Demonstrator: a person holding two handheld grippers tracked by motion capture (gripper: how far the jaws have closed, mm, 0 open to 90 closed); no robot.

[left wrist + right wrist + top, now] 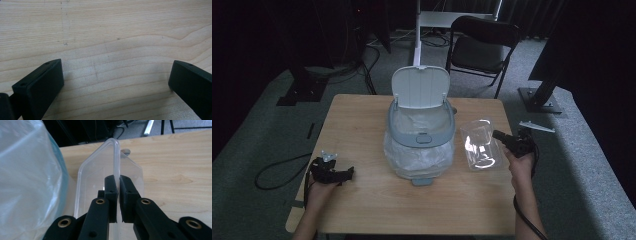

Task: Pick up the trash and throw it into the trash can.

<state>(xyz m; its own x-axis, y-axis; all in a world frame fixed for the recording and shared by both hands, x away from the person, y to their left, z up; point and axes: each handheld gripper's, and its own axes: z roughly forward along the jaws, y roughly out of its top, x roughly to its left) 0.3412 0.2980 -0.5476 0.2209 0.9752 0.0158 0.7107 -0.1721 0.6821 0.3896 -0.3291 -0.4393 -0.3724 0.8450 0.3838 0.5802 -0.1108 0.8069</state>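
A clear plastic tray [482, 145] hangs tilted over the table's right side, right of the bin. My right gripper [498, 135] is shut on its rim; in the right gripper view the two black jaws pinch the thin clear wall [116, 157] of the tray between them, my right gripper [118, 182] pointing toward the bin. A small grey bin [421, 134] with a clear bag liner and its white lid [420, 86] raised stands mid-table. My left gripper [347, 174] rests at the table's left front, open; in its own view my left gripper [116, 75] has bare wood between the jaws.
The wooden table [362, 120] has bare wood at the left and front. The bag liner [27, 177] bulges close to the tray's left side. A black folding chair [482, 47] and a white stand stand beyond the far edge. Cables trail over the grey floor.
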